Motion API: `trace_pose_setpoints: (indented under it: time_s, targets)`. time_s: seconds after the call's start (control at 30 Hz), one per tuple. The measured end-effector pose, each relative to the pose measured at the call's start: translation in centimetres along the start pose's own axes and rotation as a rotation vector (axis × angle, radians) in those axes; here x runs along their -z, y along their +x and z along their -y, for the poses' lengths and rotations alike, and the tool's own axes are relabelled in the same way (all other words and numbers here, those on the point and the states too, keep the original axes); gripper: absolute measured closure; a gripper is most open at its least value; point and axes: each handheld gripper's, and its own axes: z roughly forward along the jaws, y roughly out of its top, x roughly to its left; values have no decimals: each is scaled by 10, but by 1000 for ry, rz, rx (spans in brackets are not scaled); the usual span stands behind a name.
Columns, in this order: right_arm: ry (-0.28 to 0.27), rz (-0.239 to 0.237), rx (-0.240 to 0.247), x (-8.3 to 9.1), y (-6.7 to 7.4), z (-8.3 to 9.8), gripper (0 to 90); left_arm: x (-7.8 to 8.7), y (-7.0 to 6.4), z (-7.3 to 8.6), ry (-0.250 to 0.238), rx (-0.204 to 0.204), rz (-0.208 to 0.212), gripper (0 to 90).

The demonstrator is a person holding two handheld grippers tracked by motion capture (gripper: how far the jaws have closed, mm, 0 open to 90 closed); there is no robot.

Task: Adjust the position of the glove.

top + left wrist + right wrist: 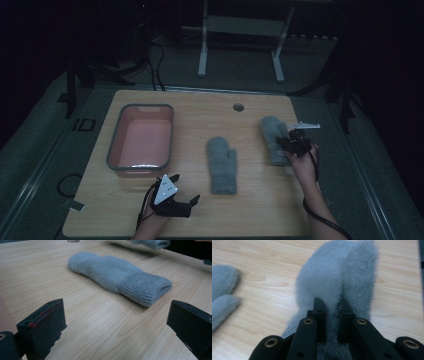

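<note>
Two grey fuzzy mittens lie on the wooden table (pixel 250 210). One mitten (pixel 222 164) (pixel 117 275) lies flat at the table's middle, its ribbed cuff toward the near edge. The other mitten (pixel 274 136) (pixel 337 280) is at the right, and my right gripper (pixel 290 145) (pixel 331 305) is shut on a pinched fold of it near the cuff, lifting that end. My left gripper (pixel 186 196) (pixel 115 330) rests at the near left with its jaws wide apart and nothing between them, facing the middle mitten's cuff.
A pink basin (pixel 141 141) with a grey rim stands on the left half of the table. A round cable hole (pixel 238 107) sits near the far edge. Metal frame legs (pixel 202 55) stand on the floor beyond the table.
</note>
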Motion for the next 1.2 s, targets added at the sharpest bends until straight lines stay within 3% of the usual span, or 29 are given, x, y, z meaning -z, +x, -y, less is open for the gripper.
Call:
trace_pose_setpoints:
  time_s: [0.07,0.2,0.33,0.43,0.6,0.7,0.83,0.9,1.2]
  targets:
    - [-8,11,6,6,3,1,810,0,0,0,-2,2,0,23]
    - [-35,20,-27,28,12,8,811,1,0,0,-2,-1,-2,23]
    - [-66,-4,-33,48,21,16,809,1,0,0,1,-5,-3,23]
    - [-67,7,-18,60,27,22,809,1,-1,0,3,-11,-5,23]
    - [-67,9,-57,76,35,36,807,1,-2,0,-3,-16,-9,23]
    - [-70,-5,-64,78,38,43,807,1,-2,0,-7,-16,-6,23]
    - [-52,13,-61,73,42,55,805,1,-2,0,-8,-17,-4,23]
    - [-40,16,-83,69,41,62,805,1,-2,0,-7,-16,-3,23]
    - [50,40,-64,38,36,81,777,2,-2,-1,-9,-17,-7,23]
